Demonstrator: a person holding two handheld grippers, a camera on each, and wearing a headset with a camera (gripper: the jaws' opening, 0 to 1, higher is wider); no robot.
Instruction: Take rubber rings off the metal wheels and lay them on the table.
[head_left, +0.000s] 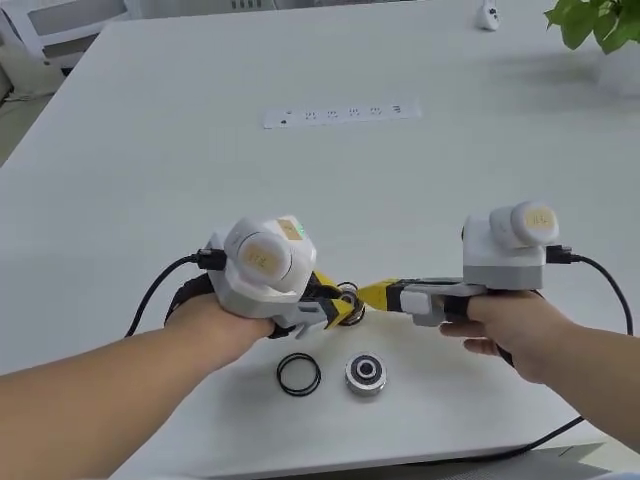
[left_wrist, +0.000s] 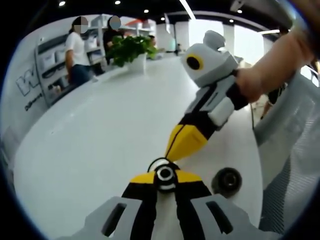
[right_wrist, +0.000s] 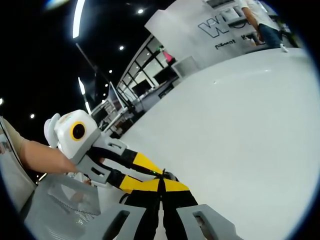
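Observation:
Above the white table (head_left: 180, 180), my left gripper (head_left: 338, 310) is shut on a small metal wheel (head_left: 347, 299); in the left gripper view that wheel (left_wrist: 165, 174) sits between the yellow jaw tips (left_wrist: 165, 179). My right gripper (head_left: 364, 293) meets it from the right, its jaws shut on the wheel's black rubber ring at the tip (right_wrist: 162, 179). The left gripper (right_wrist: 131, 161) comes in from the left in the right gripper view. A loose black rubber ring (head_left: 298, 374) lies flat on the table below the grippers. Beside it lies a bare metal wheel (head_left: 366, 373), also seen in the left gripper view (left_wrist: 227, 181).
A white power strip (head_left: 340, 114) lies mid-table, farther back. A potted plant (head_left: 600, 25) stands at the far right corner, with a small white object (head_left: 488, 14) near it. The table's front edge runs just below the loose ring. People stand by shelves (left_wrist: 75, 55) beyond the table.

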